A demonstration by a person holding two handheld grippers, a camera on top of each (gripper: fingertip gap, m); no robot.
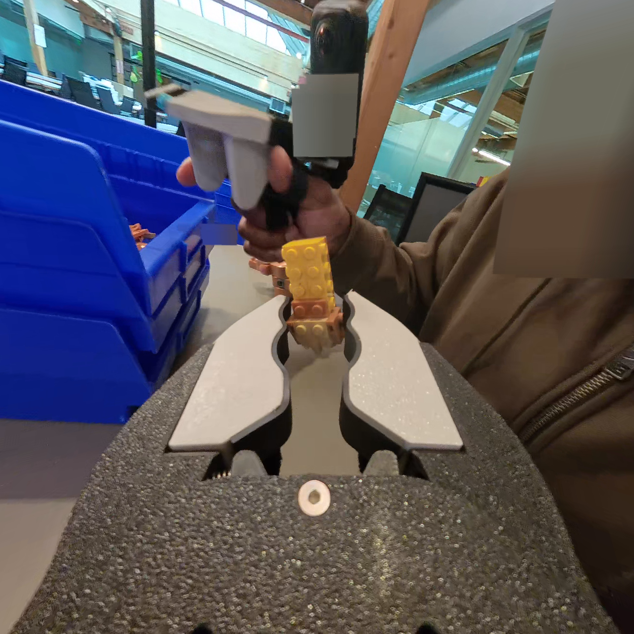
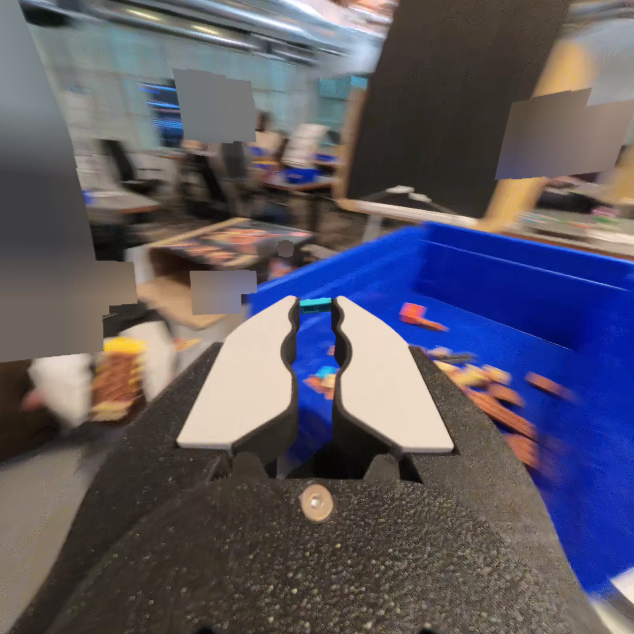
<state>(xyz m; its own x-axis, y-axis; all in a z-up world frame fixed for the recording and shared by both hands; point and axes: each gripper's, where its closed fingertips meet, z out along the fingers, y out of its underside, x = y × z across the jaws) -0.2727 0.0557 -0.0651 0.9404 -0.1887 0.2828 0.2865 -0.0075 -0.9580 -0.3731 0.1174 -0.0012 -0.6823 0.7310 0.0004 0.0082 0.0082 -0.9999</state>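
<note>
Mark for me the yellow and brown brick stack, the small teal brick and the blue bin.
yellow and brown brick stack (image 1: 310, 271): left wrist view, studded yellow face.
small teal brick (image 2: 315, 304): right wrist view, its top edge between the jaws.
blue bin (image 2: 507, 288): right wrist view, inner far wall.

No writing can be read anywhere in either view

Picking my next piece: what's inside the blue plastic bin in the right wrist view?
Loose orange, brown and yellow toy bricks lie scattered on the blue plastic bin's floor, blurred. The right hand-held gripper covers the near corner.
</note>
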